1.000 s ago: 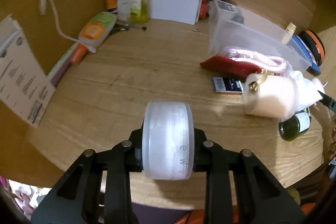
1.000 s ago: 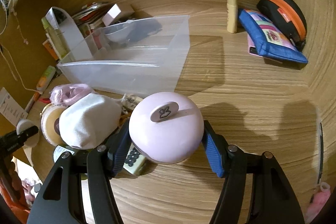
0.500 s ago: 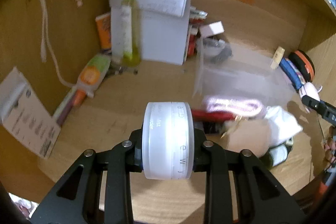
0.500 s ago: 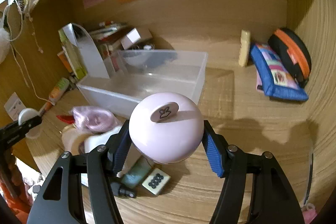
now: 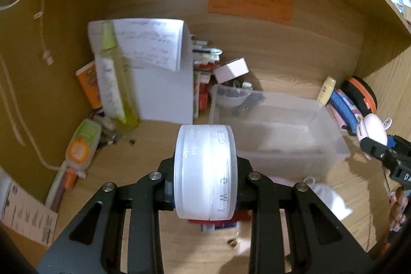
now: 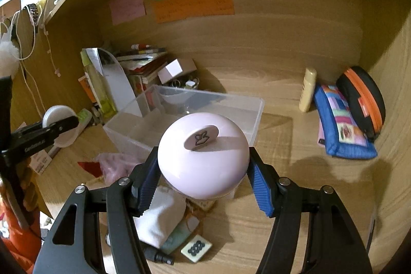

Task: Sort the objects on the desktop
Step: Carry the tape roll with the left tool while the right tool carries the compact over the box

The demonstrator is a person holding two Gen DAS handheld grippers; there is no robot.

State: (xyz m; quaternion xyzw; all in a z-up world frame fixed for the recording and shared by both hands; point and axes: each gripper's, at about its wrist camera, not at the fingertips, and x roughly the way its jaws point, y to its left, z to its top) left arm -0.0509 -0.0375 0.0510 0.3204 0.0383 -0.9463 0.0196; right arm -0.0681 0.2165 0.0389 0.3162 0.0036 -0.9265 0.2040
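The left gripper [image 5: 205, 186] has its fingers clamped on a frosted round jar [image 5: 205, 172], gripped across its flat faces so the rim with faint lettering faces the camera; that hold keeps the disc from rolling out. The right gripper [image 6: 203, 180] has its blue-padded fingers [image 6: 262, 190] pressed on either side of a pale pink domed container [image 6: 203, 158] with a small oval tab on top, taken at its widest girth, probably the only secure purchase on so smooth a shape.

Both grippers tilt downward over the table [image 6: 295, 209], each with its item held clear of the wood. Ahead of both stands the clear plastic bin [image 6: 205, 104], which looks nearly empty and is the likely place for these containers. Beneath the right gripper lies the unsorted heap: a white cloth [image 6: 159, 217], a pink cord bundle [image 6: 115, 163], a small tile with dots [image 6: 196, 247]. A blue pouch [image 6: 339, 127] and a black-and-orange case [image 6: 362, 99] rest against the far right wall.
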